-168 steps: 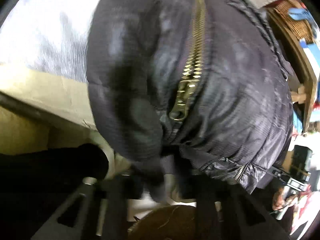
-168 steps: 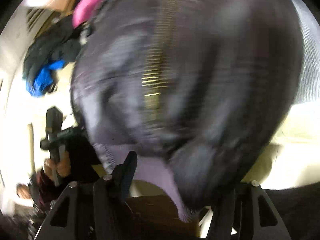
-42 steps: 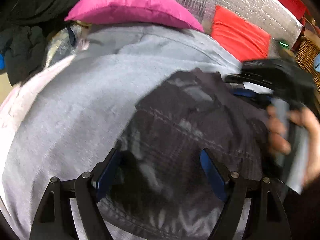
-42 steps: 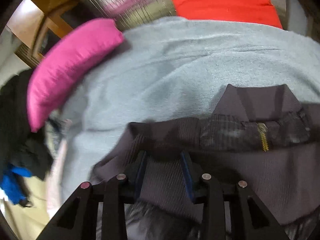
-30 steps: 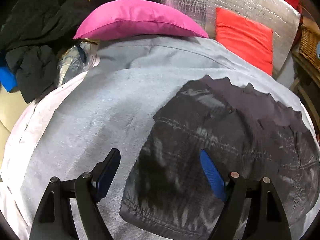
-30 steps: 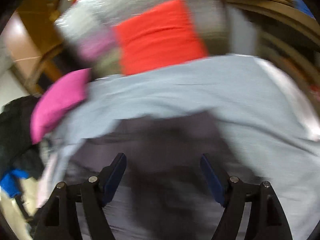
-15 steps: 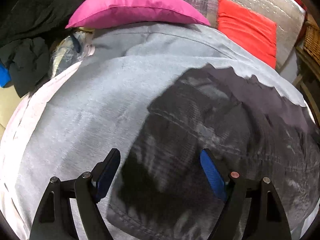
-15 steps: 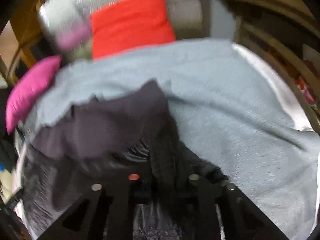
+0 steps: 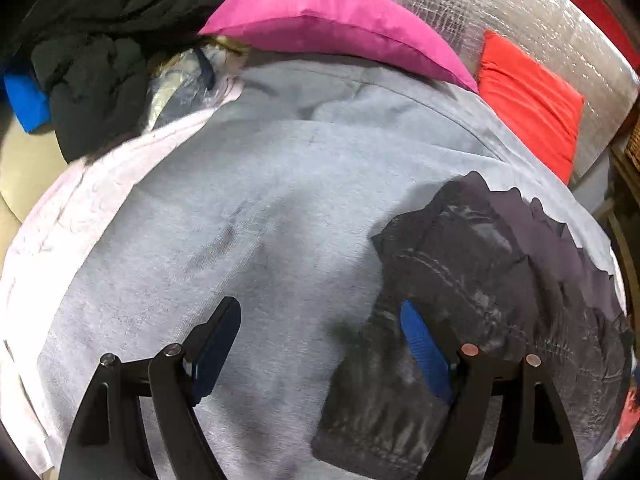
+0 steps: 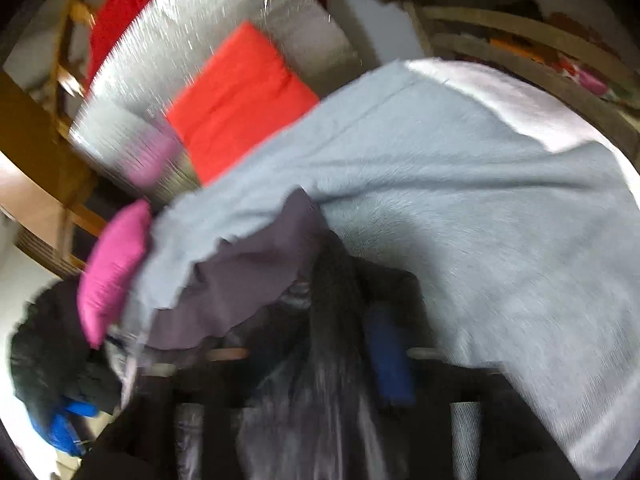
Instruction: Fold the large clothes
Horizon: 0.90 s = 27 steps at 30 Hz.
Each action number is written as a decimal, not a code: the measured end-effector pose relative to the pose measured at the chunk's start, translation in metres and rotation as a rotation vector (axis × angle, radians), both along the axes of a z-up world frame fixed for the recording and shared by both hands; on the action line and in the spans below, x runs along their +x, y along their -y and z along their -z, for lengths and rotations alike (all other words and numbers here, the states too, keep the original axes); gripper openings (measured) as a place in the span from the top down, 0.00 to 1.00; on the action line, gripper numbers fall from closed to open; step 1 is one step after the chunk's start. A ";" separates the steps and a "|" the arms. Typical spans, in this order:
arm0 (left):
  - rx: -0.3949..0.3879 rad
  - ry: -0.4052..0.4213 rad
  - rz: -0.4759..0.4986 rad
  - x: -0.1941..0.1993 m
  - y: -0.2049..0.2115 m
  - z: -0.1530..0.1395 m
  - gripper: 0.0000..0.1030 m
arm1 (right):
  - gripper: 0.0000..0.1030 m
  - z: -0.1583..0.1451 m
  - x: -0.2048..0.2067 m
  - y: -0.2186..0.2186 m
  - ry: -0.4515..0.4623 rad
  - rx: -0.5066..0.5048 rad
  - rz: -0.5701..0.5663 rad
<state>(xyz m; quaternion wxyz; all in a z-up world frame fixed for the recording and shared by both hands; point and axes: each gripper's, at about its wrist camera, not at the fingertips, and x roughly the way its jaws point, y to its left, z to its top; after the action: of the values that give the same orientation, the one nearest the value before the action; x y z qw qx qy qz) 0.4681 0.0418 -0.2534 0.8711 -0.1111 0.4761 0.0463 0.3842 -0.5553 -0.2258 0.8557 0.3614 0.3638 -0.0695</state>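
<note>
Your left hand-held gripper (image 9: 320,344) hangs wide open beside the dark jacket (image 9: 480,300); your right hand-held gripper (image 10: 340,344) pinches that jacket (blurred) on the grey blanket (image 9: 240,220).

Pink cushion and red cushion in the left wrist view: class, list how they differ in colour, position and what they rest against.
The pink cushion is magenta; the red cushion is orange-red. The pink cushion lies along the far edge of the grey blanket, left of centre; the red cushion sits further right. The red cushion leans against the silver quilted panel; the pink cushion lies flatter, overlapping the blanket. Both are plain soft cushions beyond the dark jacket.
</note>
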 end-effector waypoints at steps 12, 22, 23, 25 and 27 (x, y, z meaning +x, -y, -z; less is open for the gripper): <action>-0.288 -0.118 0.169 0.012 0.000 0.035 0.20 | 0.10 0.045 -0.059 0.023 0.009 0.305 -0.046; -0.389 -0.124 0.253 0.025 0.015 0.048 0.15 | 0.10 0.073 -0.045 0.028 -0.077 0.287 -0.105; -0.392 -0.121 0.255 0.025 0.015 0.048 0.14 | 0.10 0.078 -0.040 0.028 -0.084 0.304 -0.118; -0.426 -0.110 0.283 0.026 0.019 0.046 0.14 | 0.10 0.087 -0.033 0.026 -0.090 0.338 -0.143; -0.469 -0.113 0.312 0.027 0.025 0.047 0.14 | 0.10 0.093 -0.023 0.020 -0.084 0.351 -0.187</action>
<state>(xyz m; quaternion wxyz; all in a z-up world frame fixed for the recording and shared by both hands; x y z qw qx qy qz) 0.4947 0.0163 -0.3006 0.7904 -0.2322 0.5328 -0.1935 0.3614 -0.5754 -0.3186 0.7663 0.4664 0.4378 0.0595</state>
